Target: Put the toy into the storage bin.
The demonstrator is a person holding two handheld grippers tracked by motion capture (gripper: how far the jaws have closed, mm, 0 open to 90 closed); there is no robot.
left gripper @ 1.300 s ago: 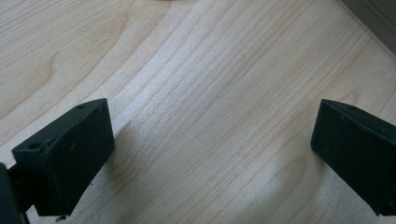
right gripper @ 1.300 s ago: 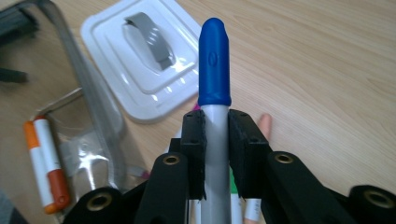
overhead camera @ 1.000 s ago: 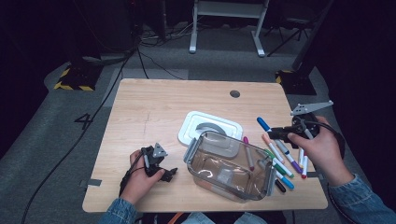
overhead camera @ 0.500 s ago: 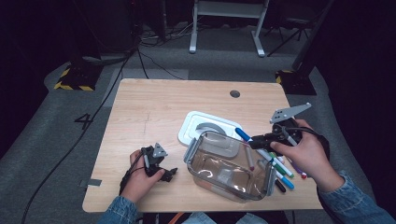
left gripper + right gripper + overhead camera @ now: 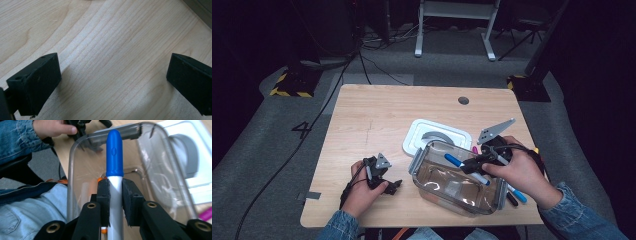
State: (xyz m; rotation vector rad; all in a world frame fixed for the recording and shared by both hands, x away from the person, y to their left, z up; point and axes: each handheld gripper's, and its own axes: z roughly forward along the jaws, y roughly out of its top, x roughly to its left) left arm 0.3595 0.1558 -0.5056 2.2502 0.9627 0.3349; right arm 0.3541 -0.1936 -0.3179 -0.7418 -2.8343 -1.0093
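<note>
My right gripper [image 5: 470,165] is shut on a white marker with a blue cap [image 5: 453,160] and holds it over the open clear plastic container [image 5: 426,157] at the table's front. In the right gripper view the pads [image 5: 103,195] clamp the marker's white barrel, and its blue cap [image 5: 114,155] points across the container's rim [image 5: 71,160]. My left gripper [image 5: 384,181] rests on the table to the left of the container, held in a hand. In the left gripper view it [image 5: 112,85] stands open, with bare wood between its wide-apart jaws.
The container's white lid [image 5: 417,135] lies flat just behind it, also in the right gripper view [image 5: 197,182]. Several loose markers [image 5: 516,195] lie right of the container, under my right hand. The wooden table [image 5: 377,110] has a cable hole [image 5: 463,100] at the back.
My right gripper has carried the blue-capped marker leftward, from above the loose markers to over the container. The left gripper has stayed put.
</note>
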